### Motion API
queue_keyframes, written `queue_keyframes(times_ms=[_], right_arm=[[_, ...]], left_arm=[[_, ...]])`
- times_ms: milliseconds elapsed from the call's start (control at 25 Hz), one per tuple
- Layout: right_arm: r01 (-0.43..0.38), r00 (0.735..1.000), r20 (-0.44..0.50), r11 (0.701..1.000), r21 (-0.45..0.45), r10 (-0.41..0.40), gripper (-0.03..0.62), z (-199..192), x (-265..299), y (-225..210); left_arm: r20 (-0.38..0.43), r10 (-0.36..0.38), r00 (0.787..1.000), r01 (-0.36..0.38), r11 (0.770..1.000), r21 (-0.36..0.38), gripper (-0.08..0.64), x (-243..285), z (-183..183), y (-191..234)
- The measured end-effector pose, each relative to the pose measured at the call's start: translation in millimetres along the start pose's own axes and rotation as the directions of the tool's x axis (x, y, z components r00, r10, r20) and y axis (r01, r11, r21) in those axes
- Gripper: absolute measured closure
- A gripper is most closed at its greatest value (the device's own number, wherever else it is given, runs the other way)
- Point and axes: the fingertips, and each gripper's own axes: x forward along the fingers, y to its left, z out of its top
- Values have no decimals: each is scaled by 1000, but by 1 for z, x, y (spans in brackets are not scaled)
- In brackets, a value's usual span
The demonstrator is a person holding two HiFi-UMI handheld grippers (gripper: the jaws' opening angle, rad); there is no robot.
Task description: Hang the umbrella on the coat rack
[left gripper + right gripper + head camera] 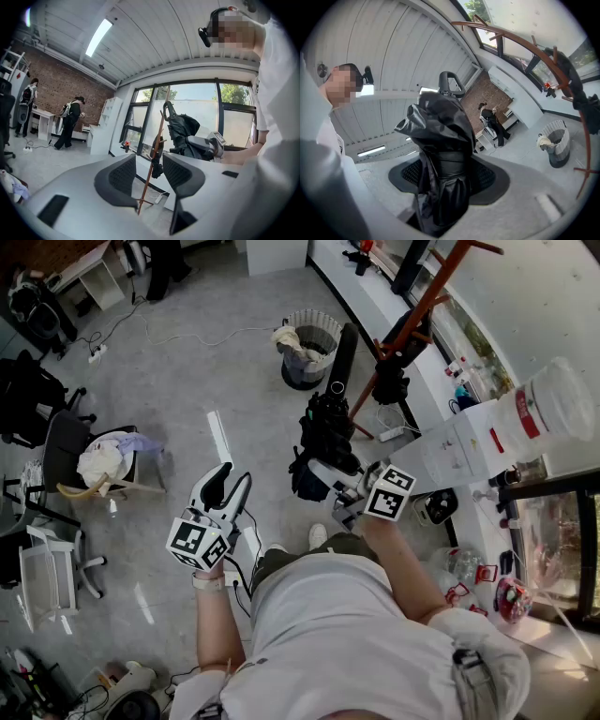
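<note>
Right gripper point(446, 174): clamping the folded umbrella point(440, 136), handle up;
Coat rack point(428, 306): standing at one o'clock beyond it;
Left gripper point(149, 172): gaping wide, idling empty

The grey floor point(187, 381) carries a mesh wastebasket point(314, 334), the coat rack point(412, 320) standing near it, a white power strip point(392, 434), and office chairs point(58, 442) at the left.

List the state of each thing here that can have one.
umbrella: folded and strapped, upright, gripped, not yet on the rack.
coat rack: standing, a dark item hanging on it.
right hand-held gripper: shut on the umbrella.
left hand-held gripper: open, empty.
waste bin: upright, partly filled.
</note>
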Motion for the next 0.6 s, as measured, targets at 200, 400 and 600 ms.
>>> queue_keyframes(times_ms=[200, 400, 600], right_arm=[[-16, 1000, -14, 1000, 2, 16, 330, -1, -8, -1], [-50, 999, -3, 998, 33, 50, 330, 23, -42, -33], [-81, 996, -24, 996, 35, 82, 330, 38, -52, -59]], left_arm=[[-6, 13, 1000, -13, 1000, -9, 400, 6, 0, -3], [-39, 36, 999, -35, 999, 22, 400, 48, -6, -30], [-45, 79, 996, -78, 997, 15, 400, 71, -7, -38]])
